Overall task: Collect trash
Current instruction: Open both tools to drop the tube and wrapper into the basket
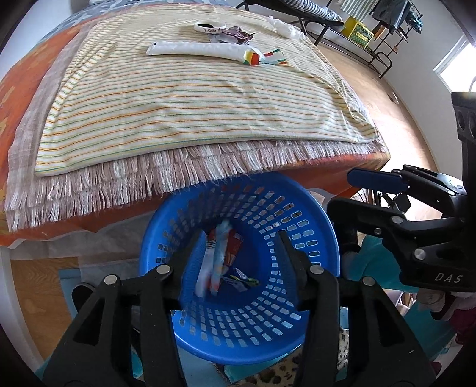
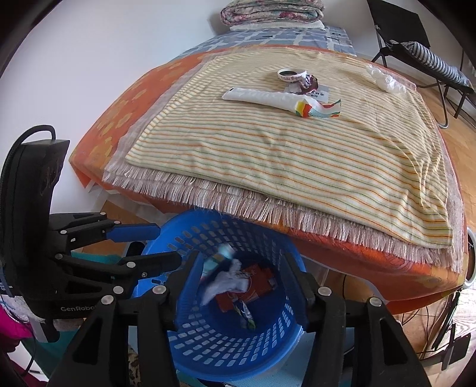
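Observation:
A blue perforated basket (image 1: 255, 315) (image 2: 226, 342) stands on the floor at the foot of the bed, with wrappers in its bottom. My left gripper (image 1: 238, 235) hangs over it, open; a blurred striped wrapper (image 1: 214, 262) shows between the fingers, touching neither pad. My right gripper (image 2: 240, 256) is also over the basket and open, with a blurred white tissue (image 2: 227, 282) loose below it. On the striped blanket (image 1: 190, 101) lie a long white wrapper (image 1: 193, 49) (image 2: 258, 96), a colourful wrapper (image 1: 264, 58) (image 2: 319, 110), a brown wrapper (image 1: 238, 34) and a white band (image 1: 209, 27).
A crumpled white plastic bag (image 1: 287, 28) (image 2: 385, 79) lies at the blanket's far right corner. The fringed bed edge (image 2: 267, 214) overhangs the basket's rim. A folding chair (image 2: 416, 44) stands on the wooden floor to the right. Clothes lie around the basket.

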